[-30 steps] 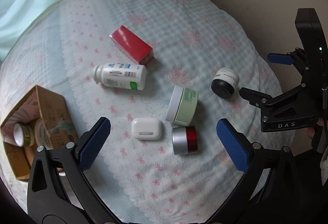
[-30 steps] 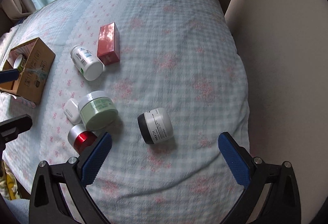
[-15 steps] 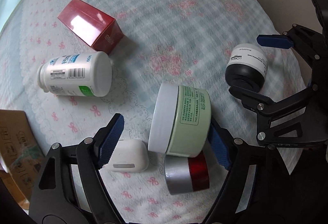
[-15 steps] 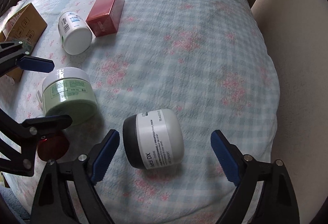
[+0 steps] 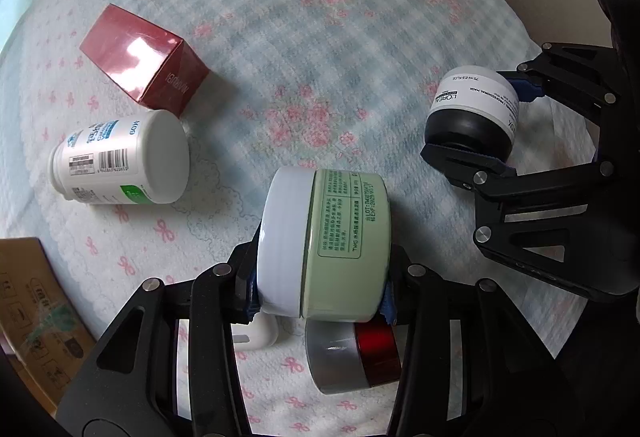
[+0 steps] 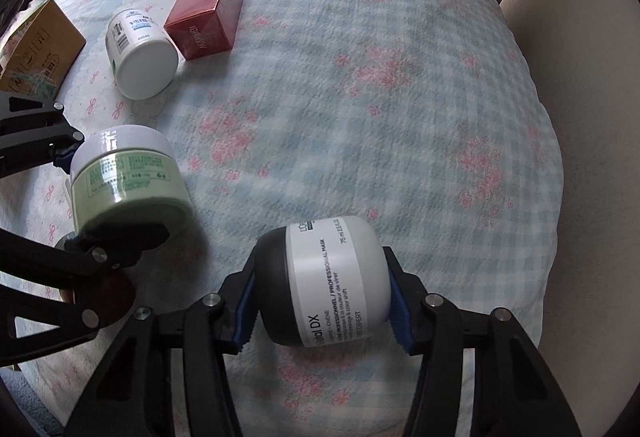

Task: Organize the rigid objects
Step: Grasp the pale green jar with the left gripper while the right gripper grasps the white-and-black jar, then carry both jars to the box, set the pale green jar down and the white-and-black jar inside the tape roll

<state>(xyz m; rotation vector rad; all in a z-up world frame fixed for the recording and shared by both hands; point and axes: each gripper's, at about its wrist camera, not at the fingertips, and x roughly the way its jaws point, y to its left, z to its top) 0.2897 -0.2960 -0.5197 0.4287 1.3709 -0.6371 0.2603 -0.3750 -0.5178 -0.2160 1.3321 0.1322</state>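
Left gripper [image 5: 322,295] fingers clamp the pale-green white-lidded plastic jar [image 5: 324,249]; right gripper [image 6: 322,311] fingers clamp the white black-lidded jar [image 6: 328,279].

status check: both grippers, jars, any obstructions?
Left gripper shut on green jar. Right gripper shut on white-and-black jar. Red-silver jar directly beneath left.

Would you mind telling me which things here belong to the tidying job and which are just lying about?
In hand now:
- green jar, clamped in left gripper
- black-and-white jar, clamped in right gripper

Lying on the bedspread, untouched:
- red box
- white pill bottle
- silver-and-red jar
- white earbud case
- cardboard box
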